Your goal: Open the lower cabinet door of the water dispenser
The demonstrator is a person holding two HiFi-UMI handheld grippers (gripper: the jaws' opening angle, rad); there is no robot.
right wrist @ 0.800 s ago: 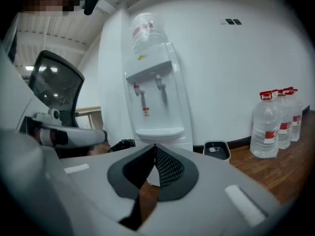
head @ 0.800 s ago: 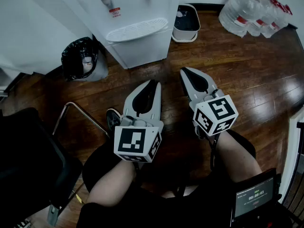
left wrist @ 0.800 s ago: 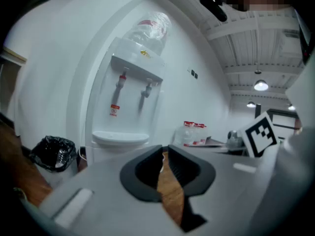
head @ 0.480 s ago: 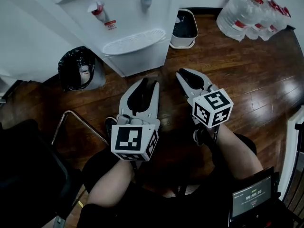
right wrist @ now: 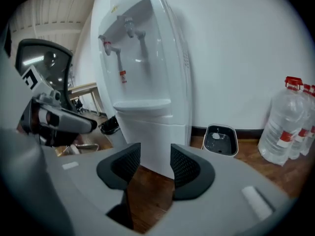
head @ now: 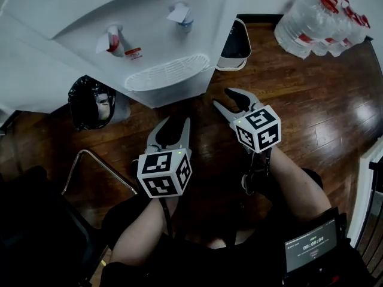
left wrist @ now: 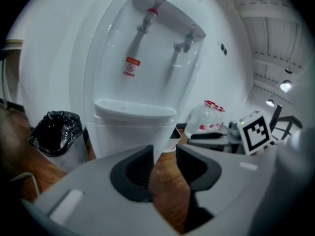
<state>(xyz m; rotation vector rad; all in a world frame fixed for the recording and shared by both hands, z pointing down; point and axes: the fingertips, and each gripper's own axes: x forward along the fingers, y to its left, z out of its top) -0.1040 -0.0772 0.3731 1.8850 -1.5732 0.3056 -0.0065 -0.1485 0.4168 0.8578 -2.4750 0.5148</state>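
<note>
The white water dispenser (head: 149, 46) stands against the wall, with red and blue taps over a drip tray (head: 167, 73). Its lower cabinet door (head: 176, 94) is closed; in the left gripper view this lower door (left wrist: 125, 136) fills the area below the tray, and the right gripper view shows the same lower door (right wrist: 150, 129) from its right side. My left gripper (head: 172, 123) points at the door from a short way off, open and empty (left wrist: 165, 154). My right gripper (head: 230, 99) hovers by the cabinet's right corner, also open and empty (right wrist: 155, 154).
A bin lined with a black bag (head: 90, 100) stands left of the dispenser. A small white bin (head: 236, 40) sits to its right, and large water bottles (head: 323, 14) stand at the far right. A metal chair frame (head: 90, 160) is near my left knee. A screen (head: 310, 253) lies at the lower right.
Both grippers have moved forward toward the dispenser, which now looms larger and closer in view. Their jaws stayed open.
</note>
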